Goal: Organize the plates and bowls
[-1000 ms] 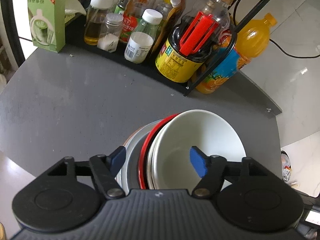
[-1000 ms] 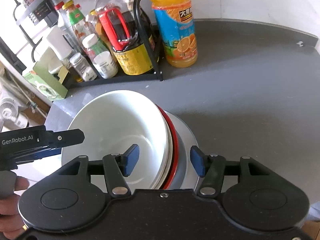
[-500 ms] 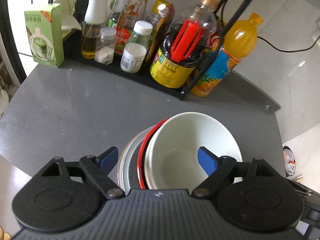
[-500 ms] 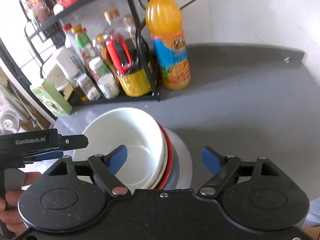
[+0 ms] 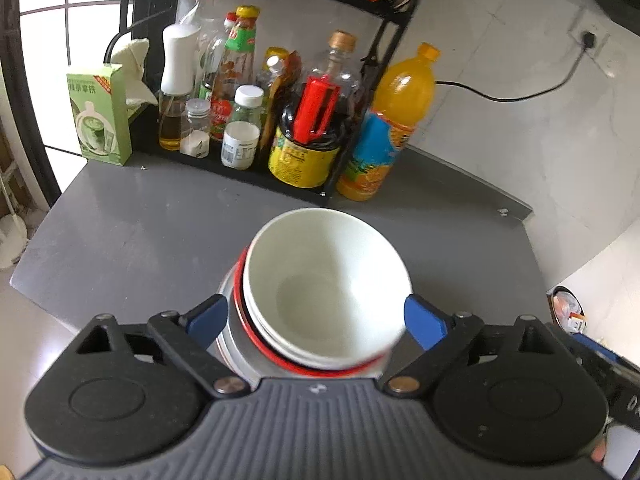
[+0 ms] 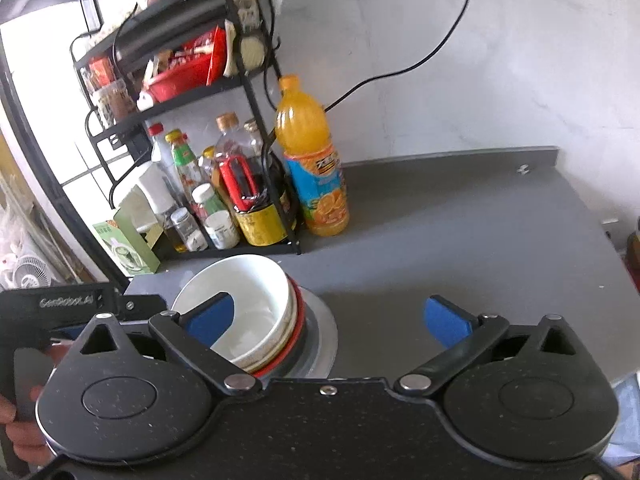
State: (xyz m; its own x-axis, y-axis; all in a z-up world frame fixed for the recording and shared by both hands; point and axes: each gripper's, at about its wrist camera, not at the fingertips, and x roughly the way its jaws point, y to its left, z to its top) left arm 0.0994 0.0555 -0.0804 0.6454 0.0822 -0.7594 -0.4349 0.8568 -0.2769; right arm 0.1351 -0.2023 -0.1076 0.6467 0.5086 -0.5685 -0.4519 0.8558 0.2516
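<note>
A stack of dishes sits on the grey counter (image 5: 132,236): a white bowl (image 5: 324,288) on top, a red-rimmed plate (image 5: 256,340) under it, and a grey plate (image 5: 228,320) at the bottom. My left gripper (image 5: 316,318) hangs above the stack, open wide, its blue pads on either side of the bowl and not touching it. In the right wrist view the same white bowl (image 6: 248,300) tops the grey plate (image 6: 320,336). My right gripper (image 6: 332,320) is open and empty, raised above the stack's right edge.
A black wire rack (image 5: 256,178) with sauce and oil bottles stands at the counter's back. An orange juice bottle (image 5: 384,136) is beside it and a green box (image 5: 100,114) at the left. A black cable (image 6: 420,56) runs down the wall. A hand (image 6: 16,428) holds the left gripper.
Both grippers opened wider and rose back from the stack. The bowl and plates stayed on the counter, now looking smaller in both views.
</note>
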